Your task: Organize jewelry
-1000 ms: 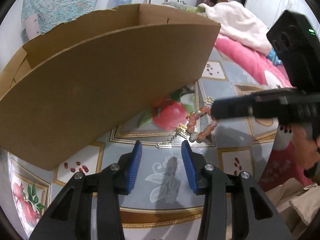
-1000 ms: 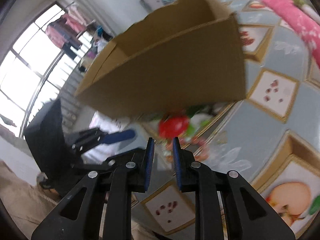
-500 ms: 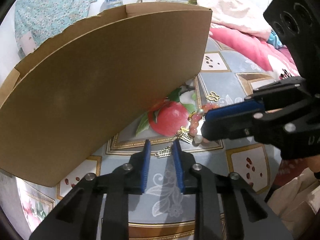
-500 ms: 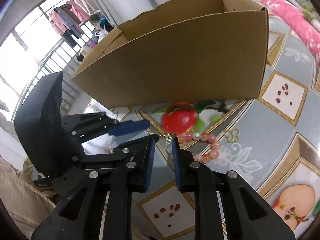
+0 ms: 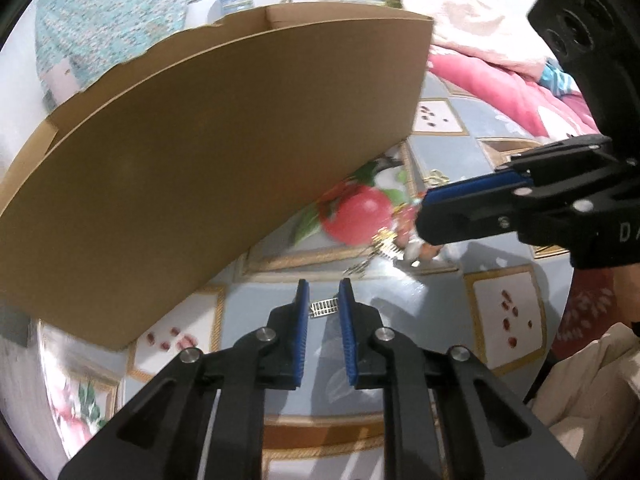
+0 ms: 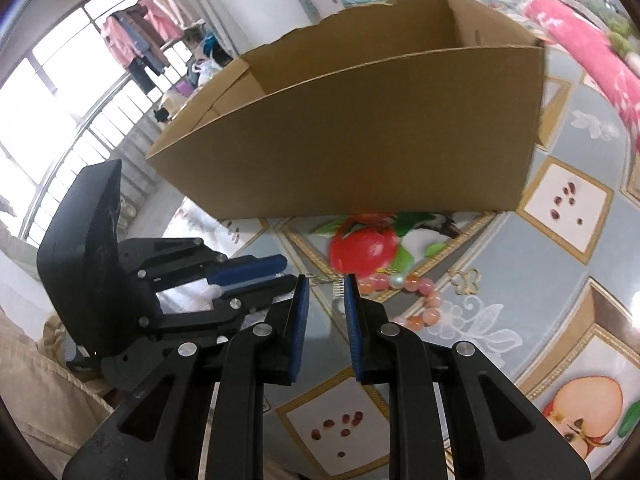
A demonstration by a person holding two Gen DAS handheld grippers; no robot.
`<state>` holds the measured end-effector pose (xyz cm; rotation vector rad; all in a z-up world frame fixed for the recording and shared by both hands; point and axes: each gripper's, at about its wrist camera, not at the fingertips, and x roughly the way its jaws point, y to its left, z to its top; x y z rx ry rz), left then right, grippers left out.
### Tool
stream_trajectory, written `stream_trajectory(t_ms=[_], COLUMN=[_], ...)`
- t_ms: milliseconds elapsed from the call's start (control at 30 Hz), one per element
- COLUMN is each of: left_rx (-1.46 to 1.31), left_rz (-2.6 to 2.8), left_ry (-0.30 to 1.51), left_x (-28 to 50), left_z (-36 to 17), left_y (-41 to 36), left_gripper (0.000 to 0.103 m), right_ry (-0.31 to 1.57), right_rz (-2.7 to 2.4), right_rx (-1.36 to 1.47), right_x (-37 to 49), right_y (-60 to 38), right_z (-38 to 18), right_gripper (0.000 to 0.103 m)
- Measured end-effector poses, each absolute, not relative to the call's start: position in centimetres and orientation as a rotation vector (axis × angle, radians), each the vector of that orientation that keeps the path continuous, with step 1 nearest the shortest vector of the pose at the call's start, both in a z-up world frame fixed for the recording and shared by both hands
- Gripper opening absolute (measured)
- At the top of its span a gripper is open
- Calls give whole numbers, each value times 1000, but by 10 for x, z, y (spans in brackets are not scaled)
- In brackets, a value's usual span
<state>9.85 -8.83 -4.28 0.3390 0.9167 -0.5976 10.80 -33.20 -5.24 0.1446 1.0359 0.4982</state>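
The task stands at an early stage: no jewelry shows inside the open brown cardboard box [image 6: 360,128], as far as its visible interior can be read, and the pieces lie on the glossy fruit-patterned tablecloth [image 6: 520,280] in front of the box's near wall. The pink-and-white beaded bracelet [image 6: 404,284] rests on the cloth just beside the printed red fruit, with a small gold butterfly-shaped charm [image 6: 464,280] near it. A thin gold chain ending in a small comb-like silver pendant [image 5: 325,307] runs from the bracelet area toward the left gripper [image 5: 324,300]. The jaws of the left gripper are closing around that pendant, which sits between the blue pads; a sliver of gap appears on either side, so a firm grip cannot be confirmed. The right gripper [image 6: 326,292] holds its jaws narrowly parted above the cloth close to the bracelet; in the left wrist view its tips cover the beads, and whether it pinches anything cannot be told (the view along its own fingers shows only bare cloth and a bit of chain between the pads). What remains, by judgement, is lifting each piece and placing it over the box wall. Open room is limited: the tall near wall of the box rises directly behind the jewelry, the two grippers work close together, and the chain may link pendant and bracelet, so one lift could drag the other.
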Motion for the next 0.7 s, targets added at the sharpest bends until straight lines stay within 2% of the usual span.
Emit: stream_trajectory(t_ms=[400, 700], left_rx=[298, 286], left_rz=[-562, -568], left_ry=[914, 909], left_x=[97, 96], left_z=[-42, -42], left_y=[-65, -62], left_gripper=[14, 14], right_ry=[1041, 1058], right_rz=[434, 415], right_rx=[-212, -271], right_x=[121, 134], right_y=[-285, -278], right_z=[-66, -72], right_gripper=[19, 18])
